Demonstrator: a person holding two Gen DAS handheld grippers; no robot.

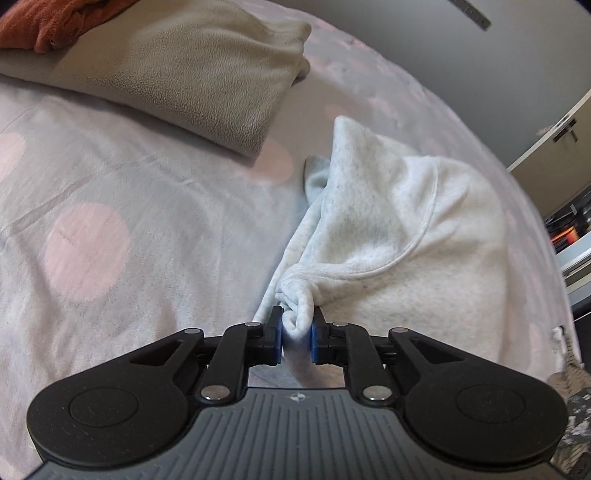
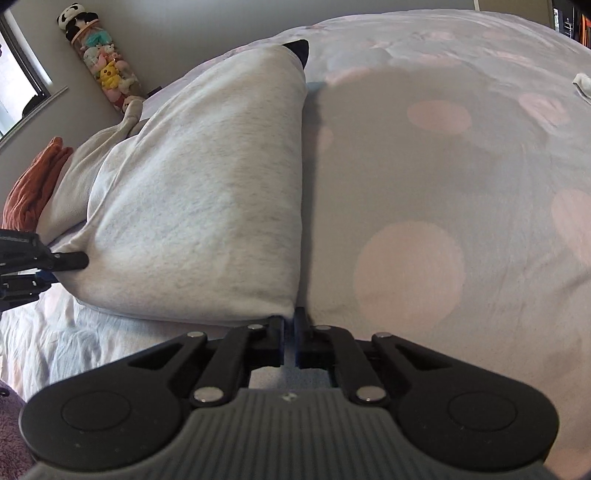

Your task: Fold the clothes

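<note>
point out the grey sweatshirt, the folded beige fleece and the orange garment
grey sweatshirt point(image 1: 399, 236): left wrist view, its front panel
folded beige fleece point(image 1: 192, 74): left wrist view, its top face
orange garment point(image 1: 48, 22): left wrist view, its bunched middle

Home bedroom, polka-dot bedspread point(image 2: 443, 184), plush toys point(image 2: 107, 70) by wall

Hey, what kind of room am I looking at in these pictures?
Most likely a bedroom in a home. Clothes lie on a bed with a pink-dotted cover, a hanging column of plush toys is on the wall, and a window sits beside it.
</note>
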